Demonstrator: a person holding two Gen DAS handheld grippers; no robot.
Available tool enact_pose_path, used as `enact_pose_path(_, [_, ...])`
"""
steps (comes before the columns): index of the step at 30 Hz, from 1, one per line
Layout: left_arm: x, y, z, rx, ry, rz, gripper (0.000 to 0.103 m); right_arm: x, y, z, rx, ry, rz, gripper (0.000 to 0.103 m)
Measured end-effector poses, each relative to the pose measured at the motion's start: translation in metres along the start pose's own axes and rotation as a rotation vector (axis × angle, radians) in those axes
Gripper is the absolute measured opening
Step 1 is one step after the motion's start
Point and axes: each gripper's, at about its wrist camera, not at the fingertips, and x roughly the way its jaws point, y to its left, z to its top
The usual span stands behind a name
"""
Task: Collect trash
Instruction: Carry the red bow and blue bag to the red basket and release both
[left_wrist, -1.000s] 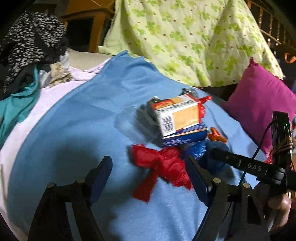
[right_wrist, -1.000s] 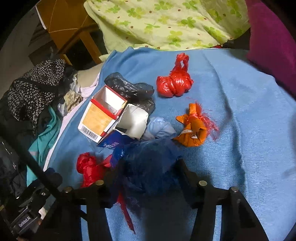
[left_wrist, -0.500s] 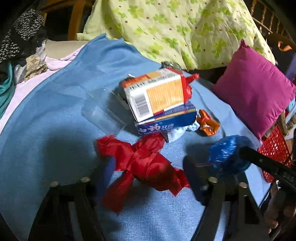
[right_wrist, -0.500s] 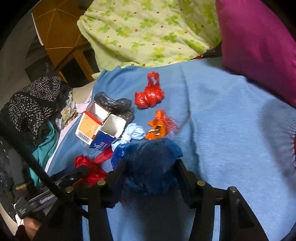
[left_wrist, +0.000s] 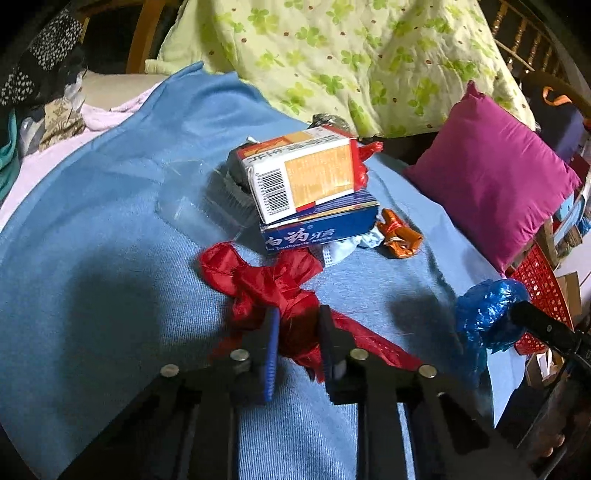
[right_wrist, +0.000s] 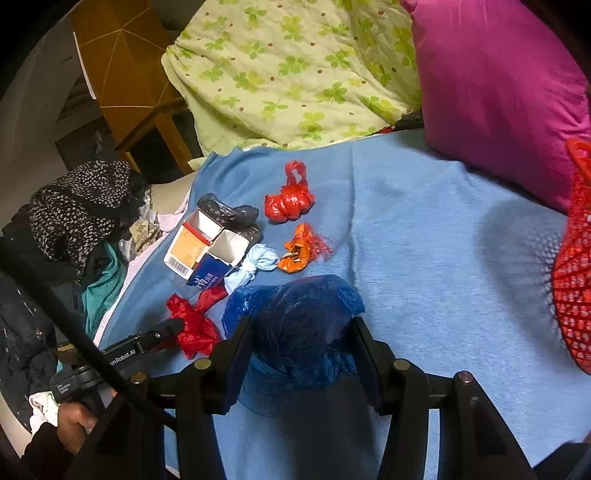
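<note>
- Left wrist view: left tongs (left_wrist: 295, 325) closing on the knotted red plastic bag (left_wrist: 266, 284), which lies on the blue blanket (left_wrist: 110, 221). The bag's bunched middle sits between the pads, and both pads appear to press it.
- Same view: just beyond the red bag, a stack of two cartons, the orange-and-white box (left_wrist: 303, 177) resting on the blue toothpaste box (left_wrist: 321, 229). A crumpled orange wrapper (left_wrist: 400, 238) lies just beside them, and a clear plastic piece (left_wrist: 195, 206) lies flat on the blanket to their left.
- Same view, right edge: the blue plastic bag (left_wrist: 487, 317) held up near a red mesh basket (left_wrist: 539, 291).
- Right wrist view: right tongs (right_wrist: 301, 347) gripping the blue plastic bag (right_wrist: 295, 317), wadded between the pads and clear of the blanket (right_wrist: 424, 258). The red mesh basket (right_wrist: 576, 266) is at the frame's right edge.
- Same view: still on the blanket are a second tied red bag (right_wrist: 290, 201), a black bag (right_wrist: 225, 212), a pale blue wad (right_wrist: 255, 267), the orange wrapper (right_wrist: 299, 251) and both cartons.
- Judgement, handling: the bags look light, soft and slick. They crush under the pads, and loose tails may slip or snag. Best hold is the knot or the thickest bunch.
- Judgement: the cartons are stiff, open-ended and probably empty, so grip across the narrow faces.
</note>
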Motion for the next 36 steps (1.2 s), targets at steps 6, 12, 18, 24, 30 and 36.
enact_pose_path(6, [-0.006,0.003,-0.003,-0.016,0.003,-0.006,0.009,-0.012,-0.012,-0.006,0.014,-0.004,-0.005,0.055])
enact_pose_path(12, [-0.005,-0.004,-0.001,-0.018,-0.004,0.032,0.065,-0.012,-0.012,-0.007,0.022,-0.003,-0.002,0.055])
enact_pose_path(18, [0.012,-0.012,0.002,0.01,0.024,0.056,0.066,-0.008,-0.005,-0.012,0.007,0.002,-0.009,0.055])
enact_pose_path(24, [0.024,-0.002,0.005,-0.042,0.04,0.052,0.04,0.0,-0.003,-0.017,-0.002,0.025,-0.022,0.055])
enact_pose_path(30, [0.015,0.0,0.003,-0.046,0.02,0.023,0.033,0.001,0.005,-0.019,-0.017,0.028,-0.017,0.055])
enact_pose_path(36, [-0.017,-0.015,-0.005,0.025,-0.048,-0.048,0.032,-0.007,0.01,-0.016,-0.03,0.008,-0.012,0.055])
